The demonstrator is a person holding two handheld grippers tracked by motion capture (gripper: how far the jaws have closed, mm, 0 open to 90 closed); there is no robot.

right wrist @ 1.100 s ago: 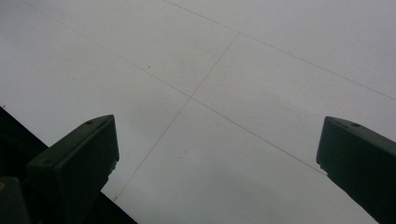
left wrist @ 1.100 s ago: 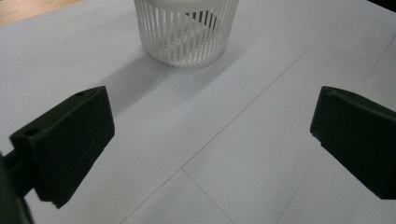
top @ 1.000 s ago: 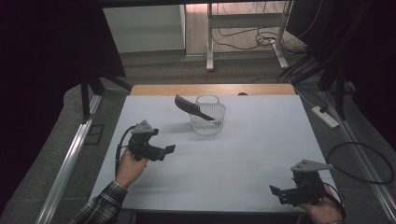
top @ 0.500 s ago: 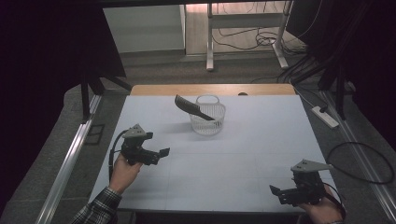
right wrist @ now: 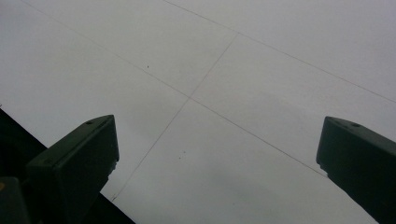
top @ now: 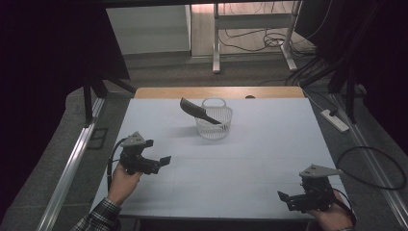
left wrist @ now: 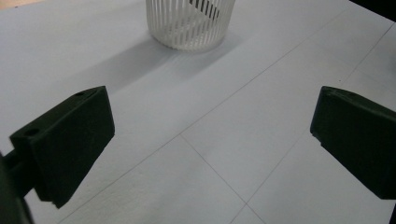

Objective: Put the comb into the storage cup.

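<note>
basket (left wrist: 189, 21) top beyond frame edge

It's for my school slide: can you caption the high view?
A black comb leans in a white basket; each open hand-held gripper waits apart.

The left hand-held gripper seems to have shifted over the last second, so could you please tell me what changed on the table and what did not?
The left hand-held gripper drew back toward the person and the table's left edge, jaws open and empty. The right hand-held gripper, the white slatted plastic basket and the black comb leaning in it stayed put.
</note>
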